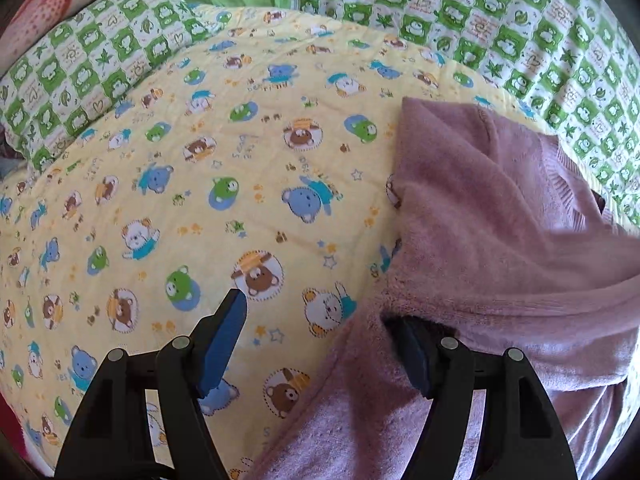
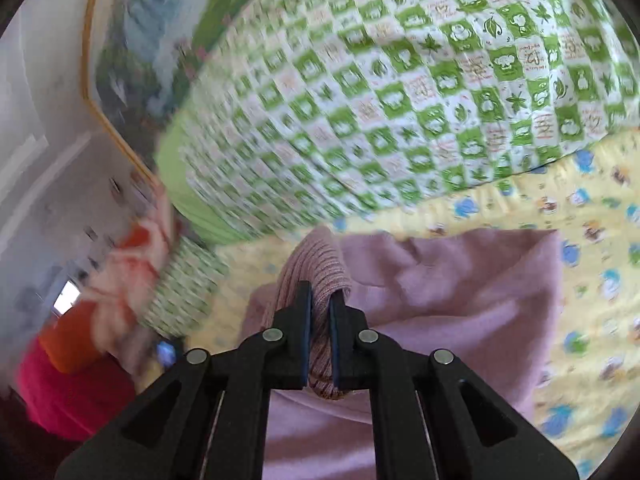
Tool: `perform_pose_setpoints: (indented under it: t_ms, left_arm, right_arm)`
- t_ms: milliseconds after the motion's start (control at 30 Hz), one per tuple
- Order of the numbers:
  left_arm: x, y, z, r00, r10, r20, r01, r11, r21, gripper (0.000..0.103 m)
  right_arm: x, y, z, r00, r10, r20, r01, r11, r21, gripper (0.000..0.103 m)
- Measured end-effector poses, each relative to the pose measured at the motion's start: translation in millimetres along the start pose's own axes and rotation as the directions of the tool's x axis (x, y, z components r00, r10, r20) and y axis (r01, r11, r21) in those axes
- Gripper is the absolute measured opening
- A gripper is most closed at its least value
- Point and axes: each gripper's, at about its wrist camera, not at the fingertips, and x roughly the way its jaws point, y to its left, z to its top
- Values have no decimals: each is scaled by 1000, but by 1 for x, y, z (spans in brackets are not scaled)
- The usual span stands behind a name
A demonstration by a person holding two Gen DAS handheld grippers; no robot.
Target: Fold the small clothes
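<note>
A pink fleece garment (image 1: 492,240) lies partly folded on the yellow bear-print blanket (image 1: 208,184), at the right of the left wrist view. My left gripper (image 1: 320,320) is open; its left finger shows bare over the blanket and its right finger is covered by a fold of the garment. In the right wrist view my right gripper (image 2: 320,304) is shut on the garment's ribbed pink cuff (image 2: 316,268) and holds it lifted above the rest of the garment (image 2: 460,288).
A green-and-white checked quilt (image 1: 500,24) lies along the back and right; it also shows in the right wrist view (image 2: 400,92). A matching pillow (image 1: 80,80) sits at the left. Red and orange cloth (image 2: 68,376) lies at the left by a white wall.
</note>
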Motion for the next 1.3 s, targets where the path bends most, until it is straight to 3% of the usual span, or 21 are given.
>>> perform_pose_setpoints:
  t_ms: [67,167,233,333,433,500,567,633,700,733,800,833,900,933,967,1000,1067,1133,1300]
  left_arm:
    - [2,-2,-4,1000,4,-10,-4,1000,8,72]
    - [5,-5,-12,1000,8,-24,-8,1000,20,72]
    - [7,-4,-15,999,11,-32,-11,1000,21,73]
    - [9,0,-17,999,3,-38,-3,1000,11,73]
    - [9,0,-16,999,3,-36,-3,1000,10,73]
    - [10,2,-14,999,2,-37,-2,1000,0,74]
    - [12,8,-14,999,-11,-45,10,999,-33,74]
    - [14,14,-13,998,-20,-52,17,999,-51,74]
    - [14,15,-14,998,-19,-55,16,999,-50,74]
    - [14,15,-14,998,-16,-56,14,999,-45,74]
    - [16,16,-12,998,-15,-59,13,999,-36,74]
    - [16,16,-11,998,-18,-61,16,999,-35,74]
    - [16,17,-9,998,-18,-58,16,999,-36,74]
    - [15,18,-7,998,-19,-55,17,999,-40,74]
    - [15,20,-6,998,-21,-51,18,999,-48,74]
    - [15,22,-5,998,-23,-50,20,998,-59,74]
    - [16,26,-5,998,-27,-55,22,997,-77,74]
    - [16,26,-8,999,-18,-51,14,997,-75,75]
    - [17,27,-12,999,-19,-50,16,998,-59,77]
  right_arm:
    - [16,-28,-15,992,-90,-88,93,995,33,9]
    - [34,-76,-47,952,-210,-224,237,966,99,9]
    - [36,-102,-67,931,-231,-282,287,941,177,16]
    - [18,-118,-75,940,-234,-250,302,909,286,25]
    - [-1,-110,-73,926,-316,-206,363,895,259,32]
    - [-11,-95,-71,918,-356,-174,388,898,207,43]
    - [-15,-75,-71,921,-368,-126,383,914,134,63]
    - [-11,-55,-73,924,-368,-102,374,926,44,68]
    - [3,-45,-76,900,-417,-127,417,908,-28,68]
    - [9,-46,-78,894,-426,-141,425,904,-35,68]
    - [15,-55,-79,903,-404,-145,409,912,7,68]
    - [16,-62,-78,906,-397,-145,406,913,40,65]
    - [17,-74,-75,923,-354,-147,373,920,124,42]
    - [17,-78,-73,931,-332,-154,354,923,153,18]
    - [14,-80,-68,936,-315,-155,339,926,165,5]
    - [8,-78,-64,950,-283,-133,304,934,185,5]
    - [-14,-78,-57,989,-147,-29,149,952,267,5]
    - [-22,-77,-55,984,-173,-36,176,953,246,5]
    - [-4,-101,-77,935,-277,-221,319,930,183,5]
